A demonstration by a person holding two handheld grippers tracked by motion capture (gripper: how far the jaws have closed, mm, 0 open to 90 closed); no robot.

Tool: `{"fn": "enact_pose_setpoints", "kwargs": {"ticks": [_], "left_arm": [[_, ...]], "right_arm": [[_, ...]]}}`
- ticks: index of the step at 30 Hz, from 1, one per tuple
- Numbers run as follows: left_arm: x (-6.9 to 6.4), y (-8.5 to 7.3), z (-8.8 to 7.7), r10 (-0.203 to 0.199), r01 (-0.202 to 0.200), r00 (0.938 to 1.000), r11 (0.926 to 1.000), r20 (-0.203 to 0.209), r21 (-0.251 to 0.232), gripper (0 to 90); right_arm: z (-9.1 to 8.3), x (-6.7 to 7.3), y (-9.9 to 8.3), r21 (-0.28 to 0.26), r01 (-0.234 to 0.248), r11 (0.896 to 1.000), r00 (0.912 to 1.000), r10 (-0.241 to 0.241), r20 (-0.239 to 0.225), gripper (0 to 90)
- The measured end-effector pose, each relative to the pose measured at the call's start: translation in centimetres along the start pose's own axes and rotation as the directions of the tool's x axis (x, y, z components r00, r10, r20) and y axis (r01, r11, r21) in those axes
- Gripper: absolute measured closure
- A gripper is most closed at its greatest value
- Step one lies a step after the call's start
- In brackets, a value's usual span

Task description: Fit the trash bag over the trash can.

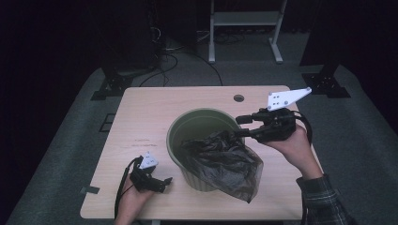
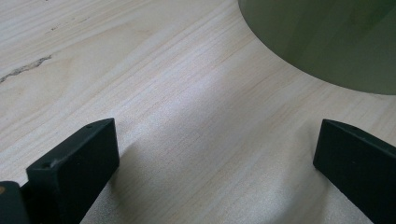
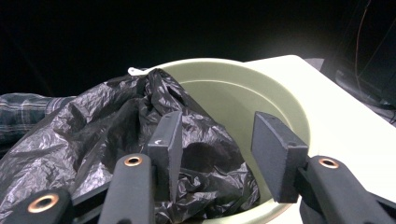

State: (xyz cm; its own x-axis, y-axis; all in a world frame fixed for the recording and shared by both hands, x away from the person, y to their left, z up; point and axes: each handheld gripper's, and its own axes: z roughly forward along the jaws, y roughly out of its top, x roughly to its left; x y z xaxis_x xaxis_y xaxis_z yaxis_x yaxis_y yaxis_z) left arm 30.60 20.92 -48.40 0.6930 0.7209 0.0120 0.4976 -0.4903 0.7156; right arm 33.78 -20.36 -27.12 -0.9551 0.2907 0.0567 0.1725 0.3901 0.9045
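Observation:
A pale green bin [image 1: 187,123] stands in the middle of the wooden table [image 1: 150,108]. A crumpled black plastic bag [image 1: 225,164] lies half inside it and hangs over its near right rim. My right gripper [image 1: 240,126] hovers at the bin's right rim and points left over the bag. In the right gripper view its jaws [image 3: 217,140] stand apart with nothing pinched, above the bag [image 3: 93,121] and the bin's rim [image 3: 280,93]. My left gripper [image 1: 165,183] rests low near the table's front left, open [image 2: 215,149], with bare wood between its jaws and the bin's wall [image 2: 327,37] ahead.
A round cable hole [image 1: 238,98] sits in the table behind the bin. Beyond the table are a white frame's legs [image 1: 244,28] and cables on the dark floor. A plaid sleeve [image 1: 324,197] comes in at the bottom right.

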Motion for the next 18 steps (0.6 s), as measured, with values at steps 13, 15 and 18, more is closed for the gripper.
{"fn": "enact_pose_setpoints", "kwargs": {"ticks": [13, 15, 18], "left_arm": [[0.0, 0.0, 0.0, 0.0, 0.0, 1.0, 1.0, 0.0, 0.0, 0.0], [0.0, 0.0, 0.0, 0.0, 0.0, 1.0, 1.0, 0.0, 0.0, 0.0], [0.0, 0.0, 0.0, 0.0, 0.0, 1.0, 1.0, 0.0, 0.0, 0.0]], "right_arm": [[3.9, 0.2, 0.2, 0.03, -0.018, 0.999, 0.9924, 0.021, -0.121, 45.6], [4.6, 0.3, 0.0, 0.071, -0.012, 0.997, 0.9918, 0.021, -0.126, 56.6], [5.2, 0.4, -0.3, 0.127, 0.001, 0.992, 0.9886, 0.019, -0.15, 83.0]]}}
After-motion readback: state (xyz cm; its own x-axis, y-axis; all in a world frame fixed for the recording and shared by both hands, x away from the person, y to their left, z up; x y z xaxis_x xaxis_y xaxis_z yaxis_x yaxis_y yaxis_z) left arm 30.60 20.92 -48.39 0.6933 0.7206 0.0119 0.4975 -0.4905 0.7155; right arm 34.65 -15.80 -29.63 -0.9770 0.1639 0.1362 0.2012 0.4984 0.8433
